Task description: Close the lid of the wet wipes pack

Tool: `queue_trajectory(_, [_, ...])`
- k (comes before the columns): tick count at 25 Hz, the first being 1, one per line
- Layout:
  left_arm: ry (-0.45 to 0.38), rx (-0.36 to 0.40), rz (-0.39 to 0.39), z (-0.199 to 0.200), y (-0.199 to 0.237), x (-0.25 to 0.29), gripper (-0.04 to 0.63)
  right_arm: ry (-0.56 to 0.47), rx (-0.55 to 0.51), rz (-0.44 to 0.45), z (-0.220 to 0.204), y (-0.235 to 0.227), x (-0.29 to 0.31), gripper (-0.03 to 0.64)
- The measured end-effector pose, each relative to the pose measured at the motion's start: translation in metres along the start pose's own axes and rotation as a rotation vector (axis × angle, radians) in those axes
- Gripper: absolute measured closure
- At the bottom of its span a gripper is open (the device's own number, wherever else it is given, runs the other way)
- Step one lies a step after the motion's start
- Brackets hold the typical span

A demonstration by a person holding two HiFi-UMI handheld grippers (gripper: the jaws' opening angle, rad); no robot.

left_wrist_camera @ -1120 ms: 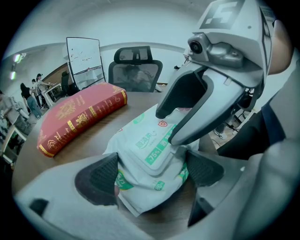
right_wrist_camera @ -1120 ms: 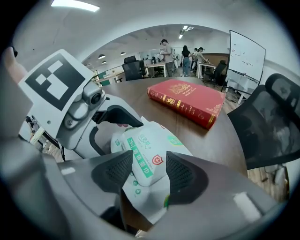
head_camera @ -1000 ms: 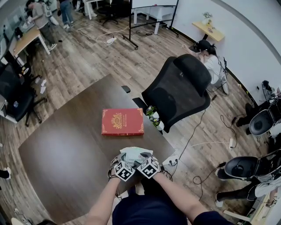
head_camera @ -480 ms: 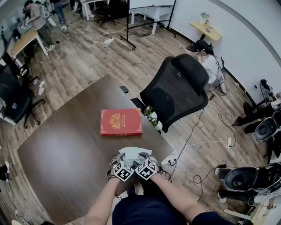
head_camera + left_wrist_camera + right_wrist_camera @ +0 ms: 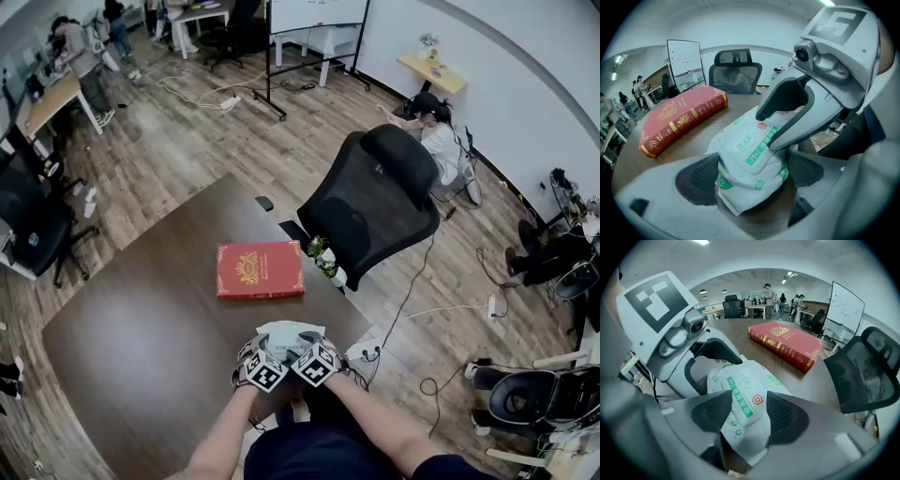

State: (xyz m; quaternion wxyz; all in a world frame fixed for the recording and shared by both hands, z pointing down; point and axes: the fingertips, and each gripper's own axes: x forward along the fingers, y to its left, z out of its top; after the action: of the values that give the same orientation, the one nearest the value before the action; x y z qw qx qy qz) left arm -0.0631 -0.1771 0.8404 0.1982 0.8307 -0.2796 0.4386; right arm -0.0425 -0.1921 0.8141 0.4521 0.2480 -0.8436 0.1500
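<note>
I've got left fingers pinching wet wipes pack; right fingers pinching it too, lid flat between them.

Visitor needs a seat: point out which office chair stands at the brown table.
The black chair with the headrest, at the table edge by the red book; the other chairs stand off across the room.
</note>
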Motion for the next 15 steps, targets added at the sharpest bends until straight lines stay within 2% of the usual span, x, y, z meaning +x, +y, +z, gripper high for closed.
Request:
queue_trajectory(4, [-0.067, -0.042, 0.031, 0.002, 0.003, -0.019, 0.15, -0.008, 0.007, -0.004, 0.002, -0.001, 0.002, 0.371])
queue_trajectory(8, [-0.198, -0.074, 0.02, 0.011, -0.017, -0.056, 0.105, -0.017, 0.038, -0.004, -0.002, 0.002, -0.003, 0.371])
queue_trajectory(12, [-0.313, -0.105, 0.065, 0.019, -0.024, -0.093, 0.098, -0.017, 0.041, -0.014, -0.002, 0.001, -0.001, 0.371])
queue_trajectory(15, [-0.358, -0.127, 0.096, 0.021, -0.031, -0.121, 0.093, -0.019, 0.045, -0.021, -0.002, 0.001, -0.001, 0.371])
